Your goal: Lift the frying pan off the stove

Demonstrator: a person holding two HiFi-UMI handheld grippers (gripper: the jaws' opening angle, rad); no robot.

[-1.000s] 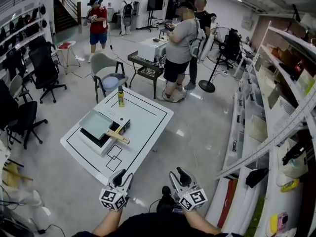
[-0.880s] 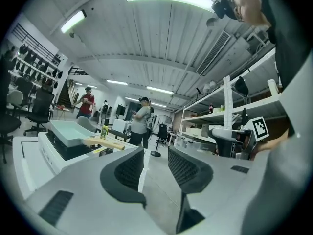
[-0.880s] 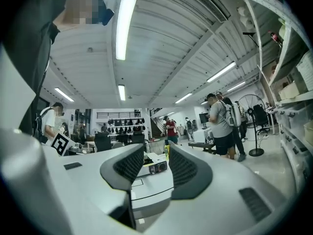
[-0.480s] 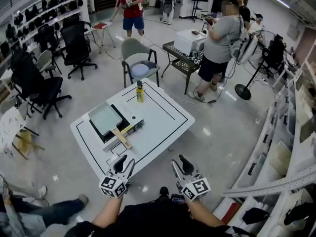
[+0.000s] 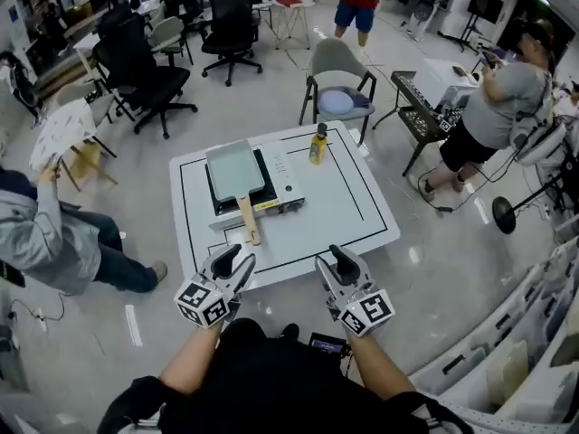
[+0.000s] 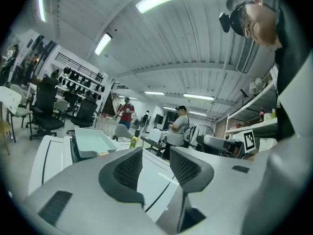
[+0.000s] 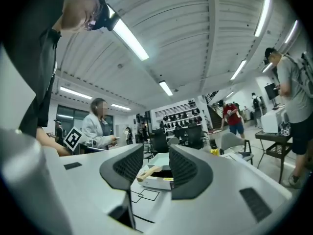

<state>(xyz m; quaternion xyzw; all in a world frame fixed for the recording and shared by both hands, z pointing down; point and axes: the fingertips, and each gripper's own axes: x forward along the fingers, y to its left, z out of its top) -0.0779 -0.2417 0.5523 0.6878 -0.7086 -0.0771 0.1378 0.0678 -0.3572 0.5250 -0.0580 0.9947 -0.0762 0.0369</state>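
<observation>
So the frying pan (image 5: pixel 233 167) is sitting flat on the stove (image 5: pixel 279 191), nobody's touching it. It's one of those rectangular pans, pale green inside, with a wooden handle (image 5: pixel 247 219) that sticks out past the stove's front edge and points back toward the person holding the grippers. The stove is a little white tabletop burner with a black top, parked on the left half of a white table (image 5: pixel 348 211) that has black lines marked on it. A yellow bottle (image 5: pixel 318 144) with a dark cap stands upright on the far side of the table, just right of the stove and not touching it. Both grippers hang at the near edge of the table, short of the pan. The left gripper (image 5: pixel 237 259) has its jaws spread with nothing in between; its own view just shows tabletop through the gap, with the pan off to the left. The right gripper (image 5: pixel 333 260) is the same deal, jaws apart and empty; you can see the handle and the stove through the gap, but they're well off in the distance. Around the table there's a grey chair (image 5: pixel 336 89) on the far side, some black office chairs (image 5: pixel 136 70), and a few people standing or crouching around the room.
</observation>
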